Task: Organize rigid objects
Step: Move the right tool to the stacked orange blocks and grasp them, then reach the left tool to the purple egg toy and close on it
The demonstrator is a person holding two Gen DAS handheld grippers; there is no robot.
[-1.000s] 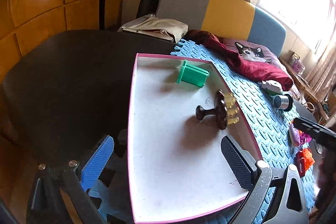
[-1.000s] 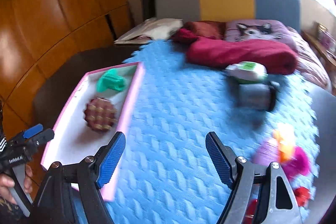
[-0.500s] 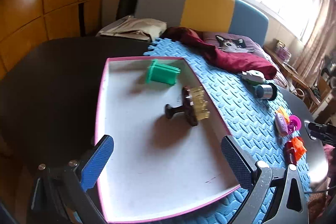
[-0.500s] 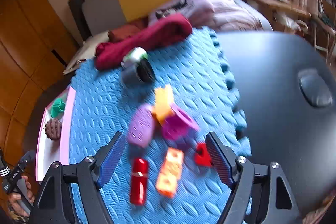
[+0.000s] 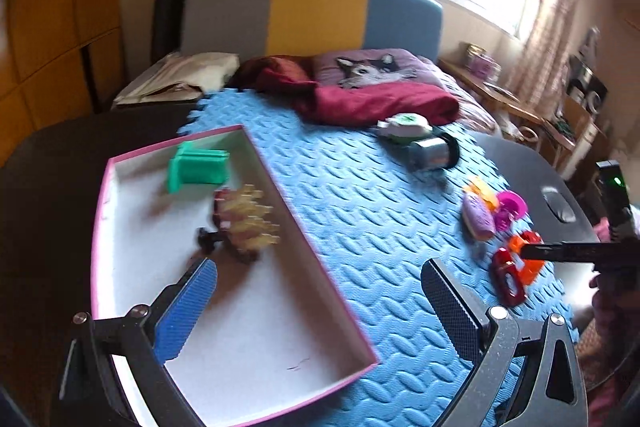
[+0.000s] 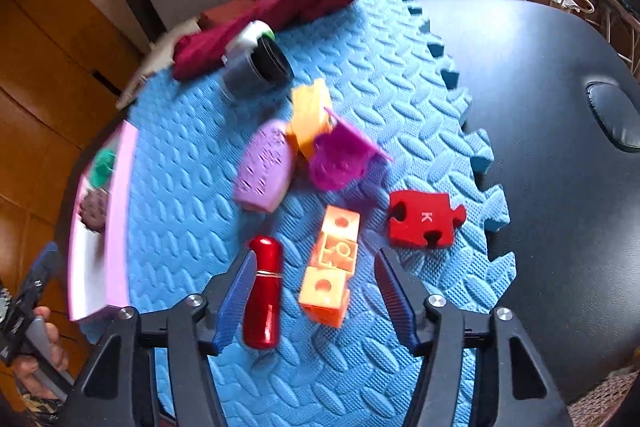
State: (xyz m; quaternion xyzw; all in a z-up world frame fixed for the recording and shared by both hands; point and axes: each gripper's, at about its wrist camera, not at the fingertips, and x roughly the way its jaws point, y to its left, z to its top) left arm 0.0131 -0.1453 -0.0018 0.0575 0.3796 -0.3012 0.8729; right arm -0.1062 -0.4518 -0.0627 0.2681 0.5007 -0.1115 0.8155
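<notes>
Your blue foam mat (image 6: 192, 131) carries the scattered pieces, the pink-rimmed tray (image 5: 340, 311) lying well apart. Your right gripper (image 6: 316, 287) is nearer, fingers closing, touching nothing, around the orange block (image 6: 332, 267) and red cylinder (image 6: 263, 291), long axes along them. Left gripper (image 5: 320, 307) hangs released.

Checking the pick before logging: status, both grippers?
Right gripper closing; orange block and red cylinder both between fingers, neither pinched. Left gripper open, empty, over pink-rimmed tray.
</notes>
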